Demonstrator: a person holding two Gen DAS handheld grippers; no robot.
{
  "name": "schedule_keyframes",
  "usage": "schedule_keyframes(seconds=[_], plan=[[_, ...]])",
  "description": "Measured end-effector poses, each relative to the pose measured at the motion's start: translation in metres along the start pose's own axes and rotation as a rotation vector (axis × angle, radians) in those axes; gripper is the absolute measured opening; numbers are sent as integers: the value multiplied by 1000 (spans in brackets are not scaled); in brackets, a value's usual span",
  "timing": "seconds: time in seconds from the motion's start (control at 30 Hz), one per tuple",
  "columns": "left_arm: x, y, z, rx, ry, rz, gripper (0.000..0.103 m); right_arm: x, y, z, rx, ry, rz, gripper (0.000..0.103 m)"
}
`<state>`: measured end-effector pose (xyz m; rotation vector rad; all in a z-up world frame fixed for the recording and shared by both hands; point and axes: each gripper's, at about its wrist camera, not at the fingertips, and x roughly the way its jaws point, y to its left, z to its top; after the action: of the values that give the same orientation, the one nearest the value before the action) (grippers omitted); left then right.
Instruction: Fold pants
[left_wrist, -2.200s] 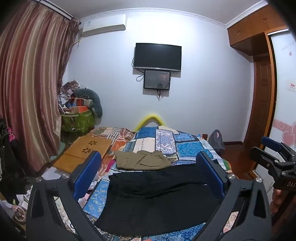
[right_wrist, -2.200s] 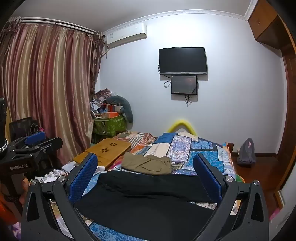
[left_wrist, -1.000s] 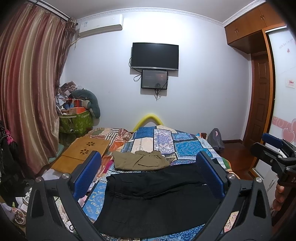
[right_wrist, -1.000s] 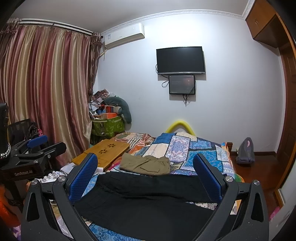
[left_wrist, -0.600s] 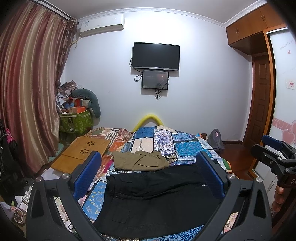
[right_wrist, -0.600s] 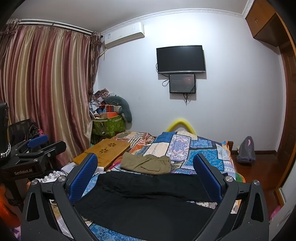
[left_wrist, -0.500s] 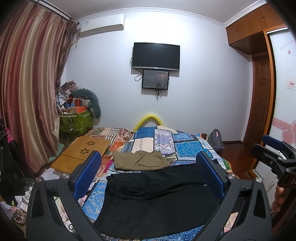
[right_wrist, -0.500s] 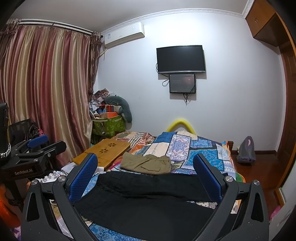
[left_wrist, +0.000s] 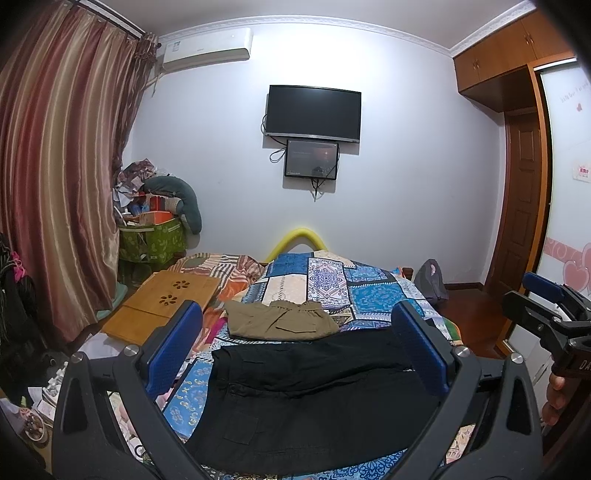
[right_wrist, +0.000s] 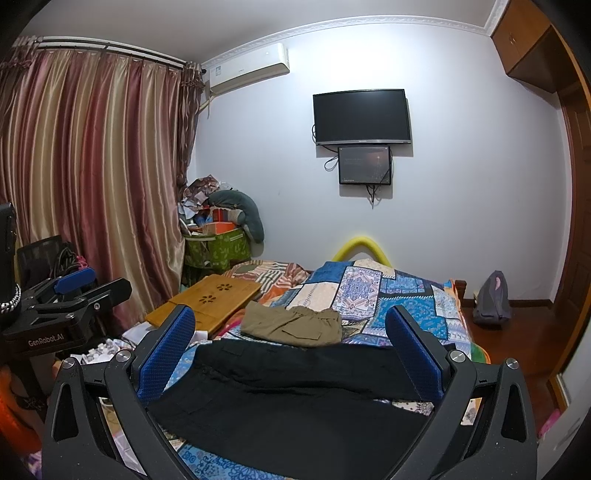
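Black pants lie spread flat across the near end of the patchwork bed, also seen as black pants in the right wrist view. Behind them rests a folded olive pair, olive pair. My left gripper hovers open above the black pants, nothing between its blue pads. My right gripper is likewise open and empty over the same cloth. Each gripper shows in the other's view: the right one at the far right, the left one at the far left.
A wooden lap desk lies on the bed's left side, with a full green bin and curtains beyond. A grey bag sits on the floor to the right, near a wooden door. A hand holds the right gripper.
Both views have swayed only slightly. The pants lie as before and both grippers have stayed open.
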<state>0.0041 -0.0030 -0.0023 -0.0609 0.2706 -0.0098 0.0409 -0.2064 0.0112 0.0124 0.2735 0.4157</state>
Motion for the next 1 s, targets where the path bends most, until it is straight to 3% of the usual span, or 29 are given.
schedule_keyframes(seconds=[0.67, 1.0], plan=[[8, 4, -2, -11, 12, 13, 103, 7, 3, 0, -9, 15, 15, 103], [59, 19, -9, -14, 83, 54, 103, 39, -19, -17, -6, 103, -41, 103]])
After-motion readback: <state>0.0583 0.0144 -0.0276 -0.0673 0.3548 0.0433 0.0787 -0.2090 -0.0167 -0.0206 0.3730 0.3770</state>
